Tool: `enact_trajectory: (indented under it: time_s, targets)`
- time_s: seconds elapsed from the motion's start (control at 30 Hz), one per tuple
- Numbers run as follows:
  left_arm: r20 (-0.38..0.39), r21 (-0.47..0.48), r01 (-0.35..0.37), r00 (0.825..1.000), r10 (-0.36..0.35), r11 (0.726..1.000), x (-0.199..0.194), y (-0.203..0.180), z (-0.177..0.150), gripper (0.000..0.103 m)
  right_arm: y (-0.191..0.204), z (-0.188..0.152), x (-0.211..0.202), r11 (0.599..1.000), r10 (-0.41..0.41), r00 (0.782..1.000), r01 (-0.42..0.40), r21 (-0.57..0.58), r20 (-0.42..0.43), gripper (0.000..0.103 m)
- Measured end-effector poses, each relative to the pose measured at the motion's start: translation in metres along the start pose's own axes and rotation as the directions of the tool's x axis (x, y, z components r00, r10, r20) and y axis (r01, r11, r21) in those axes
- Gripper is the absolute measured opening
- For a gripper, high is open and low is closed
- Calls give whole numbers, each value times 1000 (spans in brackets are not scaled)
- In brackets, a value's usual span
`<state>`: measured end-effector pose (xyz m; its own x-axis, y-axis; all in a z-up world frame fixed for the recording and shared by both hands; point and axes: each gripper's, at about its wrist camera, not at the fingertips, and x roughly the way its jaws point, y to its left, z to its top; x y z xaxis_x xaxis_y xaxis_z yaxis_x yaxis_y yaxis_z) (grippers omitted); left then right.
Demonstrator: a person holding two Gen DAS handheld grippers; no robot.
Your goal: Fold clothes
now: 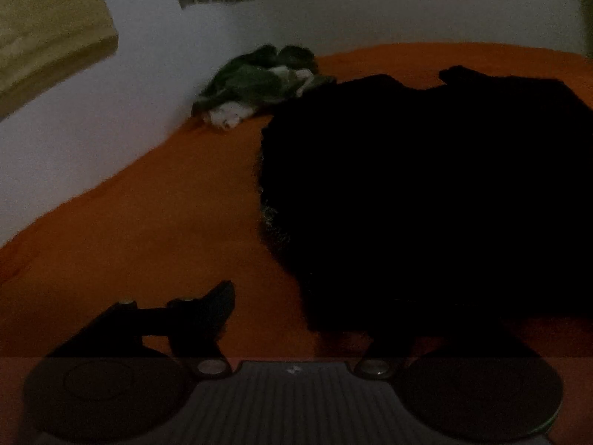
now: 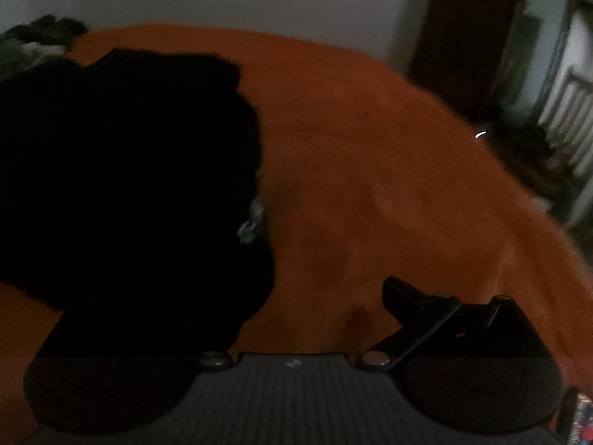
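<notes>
Left wrist view takes in the orange bedsheet point(image 1: 148, 204), the black garment point(image 1: 426, 193) spread across its right half, and a crumpled green-and-white bundle point(image 1: 255, 85) in the far corner against the white wall point(image 1: 148, 74); the right wrist view instead shows bare sheet to the right of the garment point(image 2: 122, 170) and a dark doorway point(image 2: 467, 29) beyond. Left gripper point(image 1: 300, 319) has one finger point(image 1: 207, 307) visible over bare sheet, its other lost against the black cloth, so I cannot tell whether the tongs grip anything. Right gripper point(image 2: 296, 311) likewise shows one finger point(image 2: 411, 304) on the sheet, the other hidden in the garment's darkness, its state unclear.
</notes>
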<state>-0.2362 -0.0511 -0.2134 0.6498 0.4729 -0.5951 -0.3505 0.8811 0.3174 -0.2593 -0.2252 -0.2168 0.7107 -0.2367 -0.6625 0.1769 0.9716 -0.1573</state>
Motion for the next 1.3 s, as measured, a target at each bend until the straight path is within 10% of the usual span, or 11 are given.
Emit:
enact_trajectory:
  time_s: [0.23, 0.33, 0.4, 0.77, 0.9, 1.13, 1.3]
  targets:
    - [-64, -23, 48, 997, -49, 999, 18, 12, 7, 55, -18, 12, 6, 971, 230, 973, -228, 79, -22, 96]
    - [-96, -24, 146, 984, -147, 989, 15, 16, 11, 55, -19, 13, 6, 980, 196, 980, -195, 48, -22, 103]
    - [-58, 13, 165, 985, -164, 986, 4, 14, 10, 72, -14, 13, 7, 988, 151, 988, -151, 2, -39, 103]
    - [28, 166, 139, 989, -146, 976, 15, -13, 7, 77, -10, 13, 13, 981, 192, 981, -194, -31, -36, 103]
    - [18, 122, 129, 991, -132, 984, 24, -9, 13, 54, -13, 11, 15, 979, 204, 978, -205, -22, -37, 103]
    - [91, 151, 36, 995, -50, 988, 17, 2, 2, 52, -15, 15, 13, 965, 258, 966, -259, -31, -30, 101]
    - [-4, 57, 103, 995, -103, 993, 31, 12, 5, 27, -3, 13, 14, 972, 224, 974, -226, -68, -27, 89]
